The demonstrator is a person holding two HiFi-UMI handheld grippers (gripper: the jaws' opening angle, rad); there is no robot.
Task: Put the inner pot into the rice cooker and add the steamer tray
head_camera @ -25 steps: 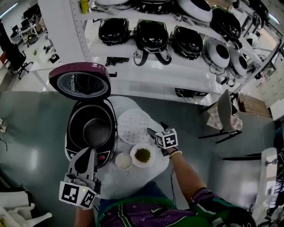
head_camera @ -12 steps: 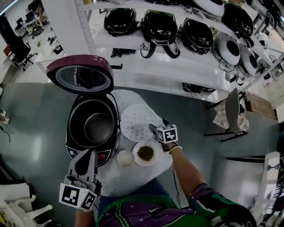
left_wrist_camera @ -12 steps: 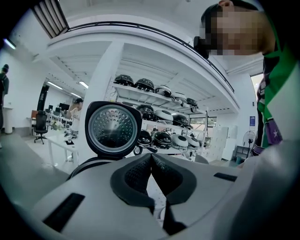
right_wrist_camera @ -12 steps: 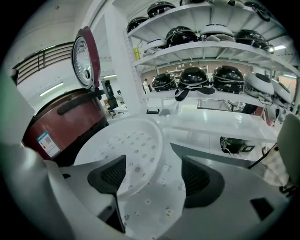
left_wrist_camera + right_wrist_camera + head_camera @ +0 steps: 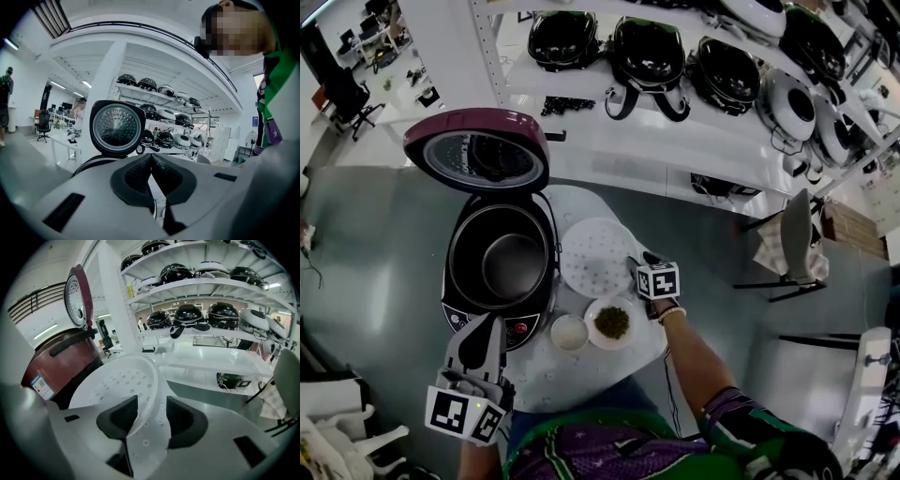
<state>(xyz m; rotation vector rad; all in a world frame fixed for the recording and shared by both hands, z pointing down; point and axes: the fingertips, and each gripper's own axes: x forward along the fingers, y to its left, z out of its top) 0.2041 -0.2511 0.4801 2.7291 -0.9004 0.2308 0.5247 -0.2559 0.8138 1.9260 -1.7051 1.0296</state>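
Observation:
The maroon rice cooker (image 5: 459,305) stands open on the white table, its lid (image 5: 478,150) raised, and the dark inner pot (image 5: 511,264) sits inside it. A white perforated steamer tray (image 5: 595,255) lies flat on the table just right of the cooker. My right gripper (image 5: 635,267) is at the tray's right rim. In the right gripper view the rim of the tray (image 5: 117,383) passes between the jaws of the right gripper (image 5: 151,411), which have just been closing. The left pad is at the rim and the right pad stands off it. My left gripper (image 5: 481,328) hovers shut and empty before the cooker's front; its pads (image 5: 140,171) meet.
A small bowl of white rice (image 5: 569,332) and a dish of green beans (image 5: 612,322) sit on the table (image 5: 581,380) just in front of the tray. Shelves with several other cookers (image 5: 675,66) stand behind. A chair (image 5: 787,239) is to the right.
My right gripper has sunk onto the steamer tray's right rim. The left gripper stays in front of the cooker. The head view has shifted slightly.

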